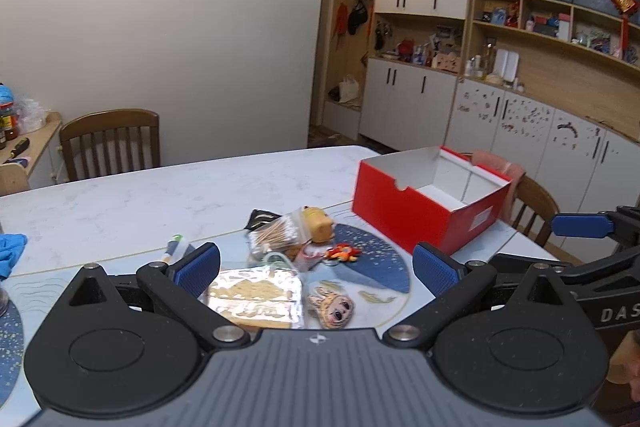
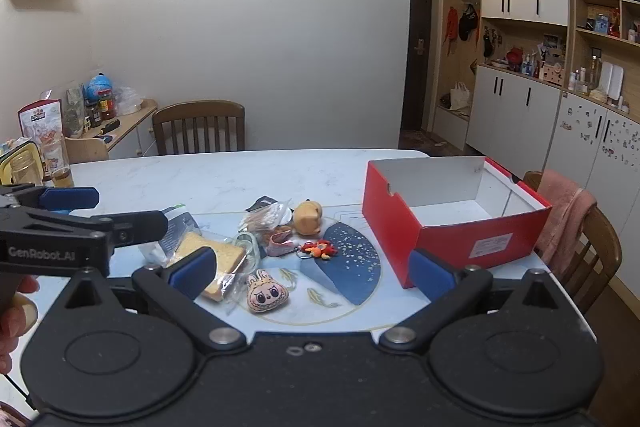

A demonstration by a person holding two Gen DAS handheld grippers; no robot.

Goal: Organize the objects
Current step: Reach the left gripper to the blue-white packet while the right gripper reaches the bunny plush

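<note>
A pile of small items lies on the white table: bagged bread [image 1: 256,297] [image 2: 218,263], a bag of cotton swabs [image 1: 276,233] [image 2: 266,217], a yellow plush toy [image 1: 318,225] [image 2: 308,217], a red keychain [image 1: 342,252] [image 2: 319,249] and a pink monster-face charm [image 1: 331,307] [image 2: 266,293]. An open, empty red box [image 1: 424,211] [image 2: 460,231] stands to the right of them. My left gripper [image 1: 316,269] is open and empty, just in front of the bread. My right gripper [image 2: 312,267] is open and empty, above the charm.
A blue patterned placemat [image 1: 380,267] [image 2: 352,267] lies under the pile. Wooden chairs [image 1: 110,143] [image 2: 580,243] stand at the far and right sides. A glass [image 2: 60,163] stands at the far left edge. A blue cloth [image 1: 10,253] lies at the left.
</note>
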